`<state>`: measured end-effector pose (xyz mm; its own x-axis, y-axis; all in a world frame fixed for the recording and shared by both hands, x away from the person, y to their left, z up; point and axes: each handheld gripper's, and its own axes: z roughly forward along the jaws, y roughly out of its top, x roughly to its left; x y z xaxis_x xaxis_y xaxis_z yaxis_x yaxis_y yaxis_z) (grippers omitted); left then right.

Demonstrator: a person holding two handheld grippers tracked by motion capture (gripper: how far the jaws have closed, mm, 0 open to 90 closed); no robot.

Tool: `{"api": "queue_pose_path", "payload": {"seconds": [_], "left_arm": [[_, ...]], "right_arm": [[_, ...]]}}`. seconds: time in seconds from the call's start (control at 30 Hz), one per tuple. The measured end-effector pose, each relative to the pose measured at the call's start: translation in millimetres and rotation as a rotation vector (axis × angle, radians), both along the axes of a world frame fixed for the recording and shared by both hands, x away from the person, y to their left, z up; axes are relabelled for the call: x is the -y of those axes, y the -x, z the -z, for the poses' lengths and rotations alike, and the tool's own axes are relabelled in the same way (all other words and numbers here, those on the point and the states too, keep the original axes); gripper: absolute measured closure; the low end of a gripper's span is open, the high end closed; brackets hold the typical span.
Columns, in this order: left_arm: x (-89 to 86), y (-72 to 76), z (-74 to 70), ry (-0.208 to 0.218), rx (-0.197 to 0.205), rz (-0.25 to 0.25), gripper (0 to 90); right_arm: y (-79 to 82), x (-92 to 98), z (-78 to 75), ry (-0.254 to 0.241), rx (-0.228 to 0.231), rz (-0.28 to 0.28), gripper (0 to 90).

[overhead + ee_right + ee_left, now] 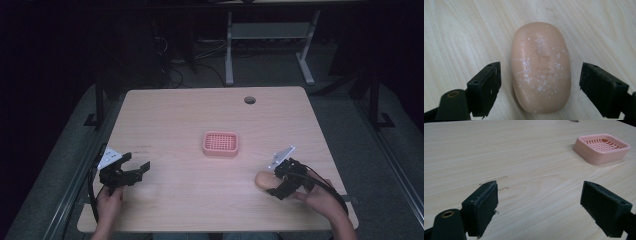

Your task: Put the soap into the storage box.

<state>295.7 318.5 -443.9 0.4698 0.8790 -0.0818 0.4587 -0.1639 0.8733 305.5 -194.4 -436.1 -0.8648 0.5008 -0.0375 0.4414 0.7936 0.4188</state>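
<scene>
High view: right hand-held gripper sitting at worktop 4 o'clock, soap bar lying just beside its tips. Left hand-held gripper resting at 8 o'clock, pink soap dish sitting centre.

Left gripper view: jaws standing spread, nothing between; dish showing at 2 o'clock.

Right gripper view: jaws standing wide, straddling soap, pads not touching it.
</scene>
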Motion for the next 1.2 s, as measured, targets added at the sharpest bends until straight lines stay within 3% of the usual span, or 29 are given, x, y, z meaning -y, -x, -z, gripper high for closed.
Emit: {"api": "queue_pose_path", "payload": {"seconds": [0.43, 0.7, 1.2], "left_arm": [[0.4, -0.2, 0.6, -0.006, -0.003, 0.002, 14.3], [0.8, -0.3, 0.7, -0.008, -0.004, 0.004, 14.3], [0.9, -0.3, 0.7, -0.006, -0.004, 0.007, 14.3]], "right_arm": [[-8.7, -11.3, 6.3, 0.071, -0.039, -0.035, 22.6], [-12.8, -14.0, 7.1, 0.085, -0.05, -0.051, 29.4], [-16.3, -16.9, 8.3, 0.11, -0.066, -0.074, 30.6]]}}
